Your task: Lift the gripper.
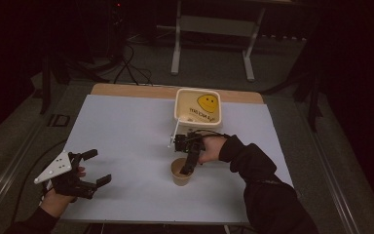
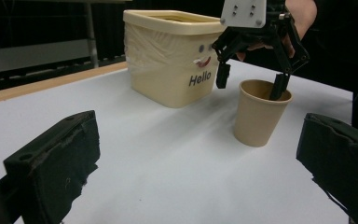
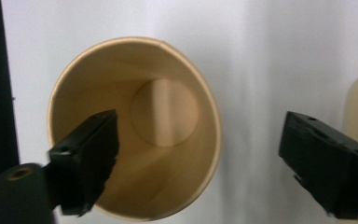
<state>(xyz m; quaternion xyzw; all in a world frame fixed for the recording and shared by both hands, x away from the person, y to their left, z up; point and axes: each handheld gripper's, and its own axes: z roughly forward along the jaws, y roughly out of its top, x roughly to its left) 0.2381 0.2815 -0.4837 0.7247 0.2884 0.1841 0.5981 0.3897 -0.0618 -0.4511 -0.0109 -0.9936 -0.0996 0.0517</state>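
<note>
While the left tool (image 1: 90,170) rests with its jaws spread wide and empty near the front left corner of the white-covered table (image 1: 126,136), the work in hand belongs to the right tool (image 1: 187,157). It hangs point-down over the small brown paper cup (image 1: 180,172), which stands upright on the table a little in front of the cream plastic tub with a smiley face and the word "Hello" (image 1: 198,109). In the right gripper view, one jaw reaches inside the cup (image 3: 135,126) and the other stands outside its wall, so the rim lies between them; the jaws are open and the pads do not yet press on the paper. The left gripper view bears this out: one black jaw dips into the mouth of the cup (image 2: 260,112), the other hangs clear beside it, toward the tub (image 2: 172,56). The cup looks empty. I judge that the approach is done and the tool well placed; closing on the wall and lifting or moving the cup remain.
</note>
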